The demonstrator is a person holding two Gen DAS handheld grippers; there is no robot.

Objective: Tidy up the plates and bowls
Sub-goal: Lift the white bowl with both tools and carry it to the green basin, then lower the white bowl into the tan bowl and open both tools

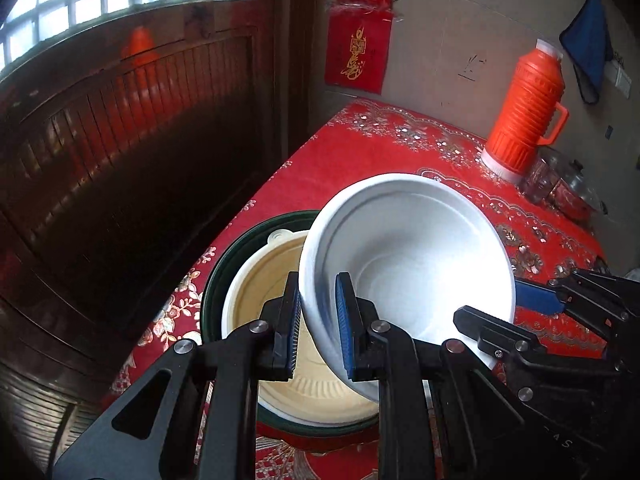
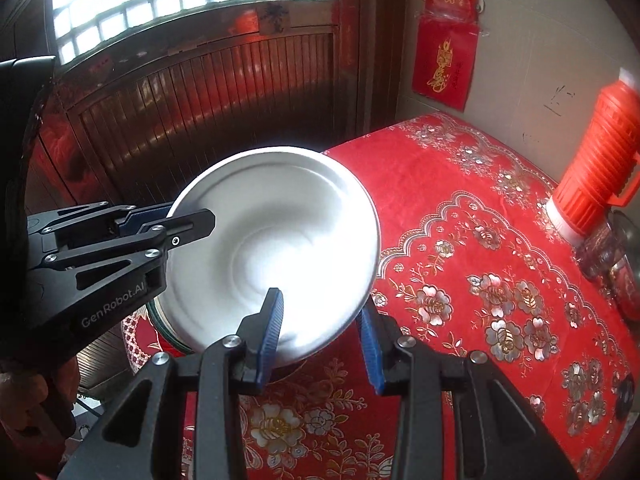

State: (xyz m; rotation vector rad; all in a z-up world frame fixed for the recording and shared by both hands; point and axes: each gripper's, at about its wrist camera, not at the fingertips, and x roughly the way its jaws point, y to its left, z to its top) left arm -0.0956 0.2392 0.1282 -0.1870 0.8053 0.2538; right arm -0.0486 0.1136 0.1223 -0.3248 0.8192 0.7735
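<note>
A white bowl [image 1: 408,248] is held tilted above a stack: a cream plate [image 1: 280,276] lying in a dark green plate [image 1: 218,276] at the table's left edge. My left gripper [image 1: 318,324] is shut on the white bowl's near-left rim. In the right wrist view the bowl [image 2: 276,248] fills the centre, and the left gripper [image 2: 188,224] clamps its left rim. My right gripper [image 2: 320,336] is open, its blue pads [image 2: 272,328] straddling the bowl's near-right rim; it also shows in the left wrist view [image 1: 536,300].
A red flowered tablecloth [image 2: 480,240] covers the table. An orange thermos [image 1: 524,112] and a glass lidded pot [image 1: 564,188] stand at the back right by the wall. A dark wooden door [image 1: 120,140] is to the left, past the table edge.
</note>
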